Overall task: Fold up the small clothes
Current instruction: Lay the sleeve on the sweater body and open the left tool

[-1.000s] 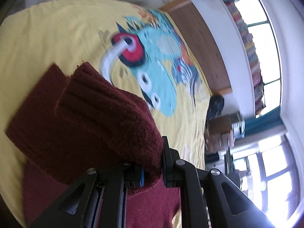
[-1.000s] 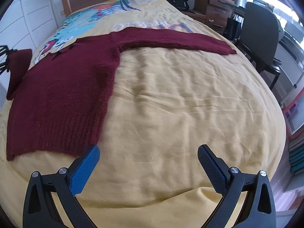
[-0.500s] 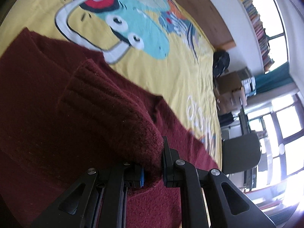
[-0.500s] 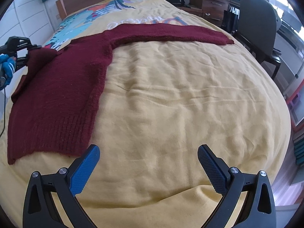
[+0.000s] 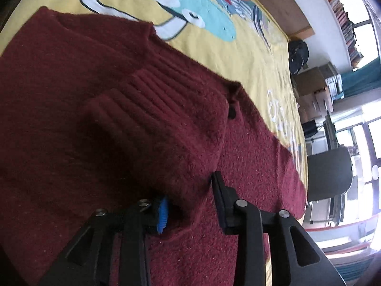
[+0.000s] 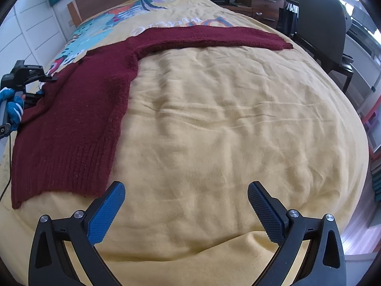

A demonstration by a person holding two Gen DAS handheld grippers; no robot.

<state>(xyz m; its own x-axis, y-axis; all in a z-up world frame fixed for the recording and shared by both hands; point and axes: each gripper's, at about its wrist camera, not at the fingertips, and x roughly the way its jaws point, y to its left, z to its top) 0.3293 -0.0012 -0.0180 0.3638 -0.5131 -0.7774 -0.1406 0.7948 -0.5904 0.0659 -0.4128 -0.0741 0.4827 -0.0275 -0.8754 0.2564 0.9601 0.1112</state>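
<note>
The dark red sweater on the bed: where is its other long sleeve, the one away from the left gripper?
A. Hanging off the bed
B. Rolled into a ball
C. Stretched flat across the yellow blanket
C: the sleeve lies straight across the yellow blanket.

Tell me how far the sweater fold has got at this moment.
Done: one sleeve lies folded across the maroon sweater. In hand: the left gripper is opening, the sleeve between its jaws but no longer pinched. Left: the other sleeve lies stretched out on the yellow bedspread, the body is unfolded, and the right gripper hangs open and empty.
</note>
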